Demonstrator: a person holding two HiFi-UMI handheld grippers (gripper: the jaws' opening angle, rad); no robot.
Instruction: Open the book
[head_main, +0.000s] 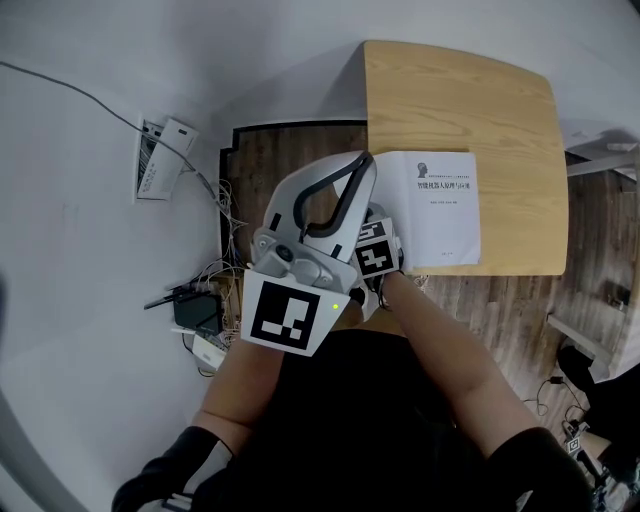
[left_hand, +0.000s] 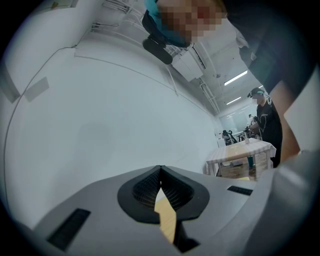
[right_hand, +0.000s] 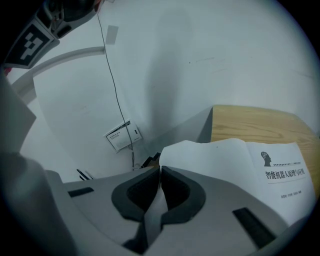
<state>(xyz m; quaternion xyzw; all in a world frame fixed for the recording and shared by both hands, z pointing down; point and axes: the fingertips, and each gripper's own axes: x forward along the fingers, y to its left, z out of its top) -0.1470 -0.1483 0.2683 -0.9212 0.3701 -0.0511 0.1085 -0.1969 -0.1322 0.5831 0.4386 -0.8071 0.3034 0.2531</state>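
A white book (head_main: 432, 208) with a printed title lies closed and flat on the wooden table (head_main: 500, 110), near its left front corner. The book (right_hand: 235, 160) fills the lower right of the right gripper view. My right gripper (right_hand: 160, 171) is shut and angled down, its tips at the book's near left corner; I cannot tell whether they touch or pinch the cover. Its marker cube (head_main: 375, 256) shows beside the book. My left gripper (left_hand: 160, 172) is shut on nothing and points level at the white wall. In the head view it (head_main: 357, 160) hangs left of the table.
A wall box (head_main: 160, 158) with trailing cables hangs at the left, above a router and cable tangle (head_main: 200, 312) on the wooden floor. Far off in the left gripper view stand a person (left_hand: 265, 125) and a cloth-covered table (left_hand: 240, 152).
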